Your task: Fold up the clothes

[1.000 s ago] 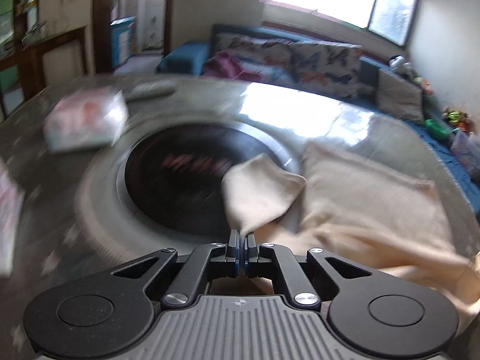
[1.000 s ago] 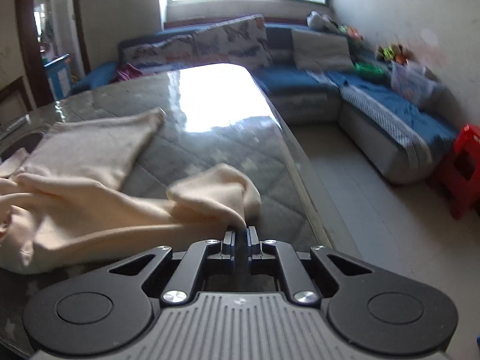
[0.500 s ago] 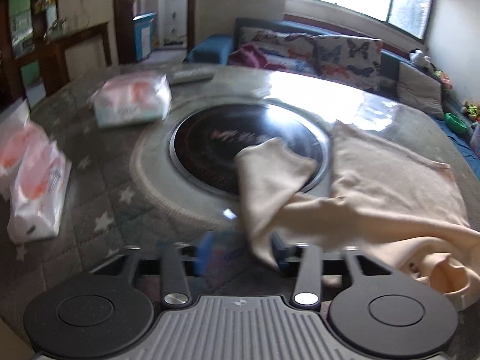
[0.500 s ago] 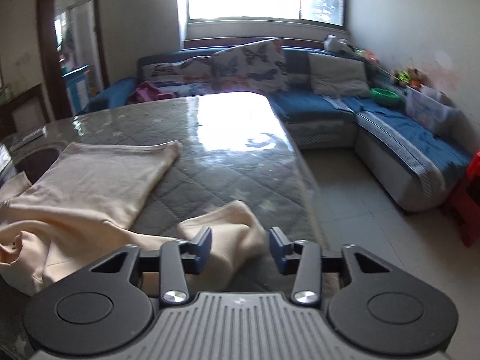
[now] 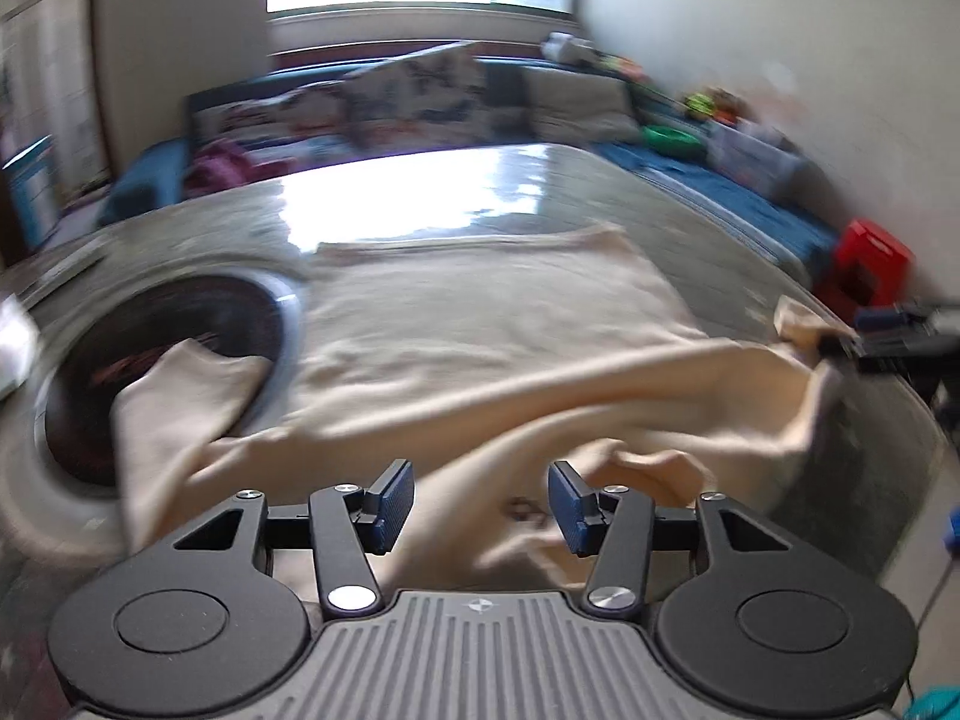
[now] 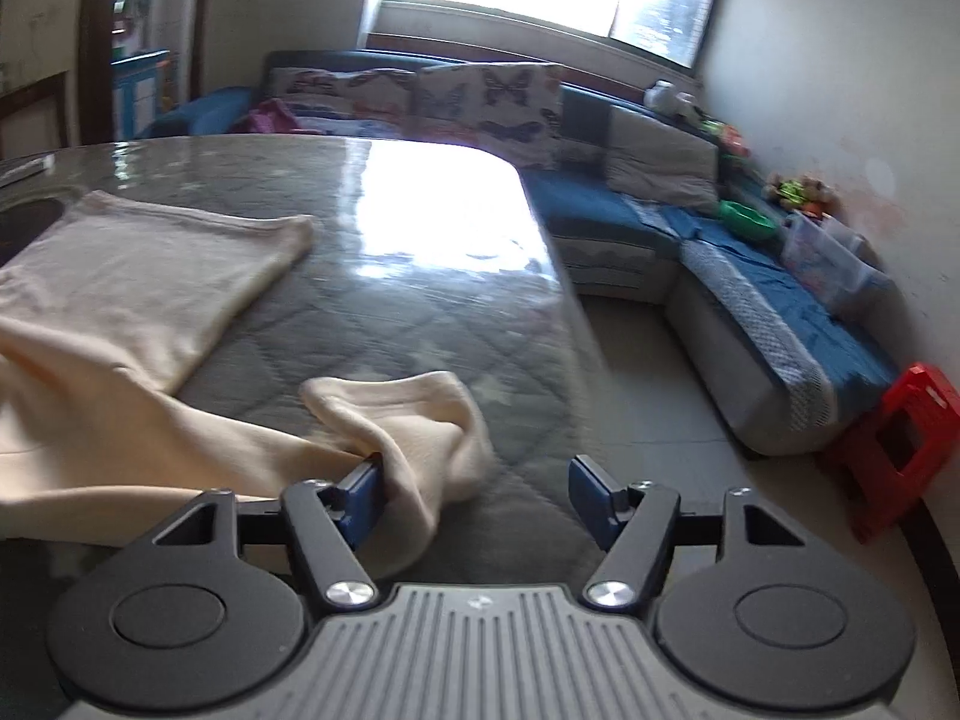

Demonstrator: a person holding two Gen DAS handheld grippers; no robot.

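Note:
A cream long-sleeved garment (image 5: 480, 312) lies spread on the grey quilted table (image 6: 420, 300), bunched along its near side. My left gripper (image 5: 480, 504) is open above the rumpled near part, with cloth beneath the gap and no pad pressing on it. One sleeve end (image 5: 180, 396) rests on the dark round inset (image 5: 168, 336). My right gripper (image 6: 474, 492) has its jaws opening. The other sleeve's cuff (image 6: 420, 414) lies loose between them, against the left finger (image 6: 360, 492). The garment's body (image 6: 138, 264) stretches away to the left.
The table's right edge (image 6: 576, 324) drops to a tiled floor. A blue sofa (image 6: 750, 276) with butterfly cushions runs along the far and right walls. A red stool (image 6: 900, 438) stands by the sofa. A white pack (image 5: 12, 348) sits at the table's far left.
Both grippers went from shut on a sleeve end to open, and the sleeves now lie on the table. The left gripper has swung right, over the garment's near middle.

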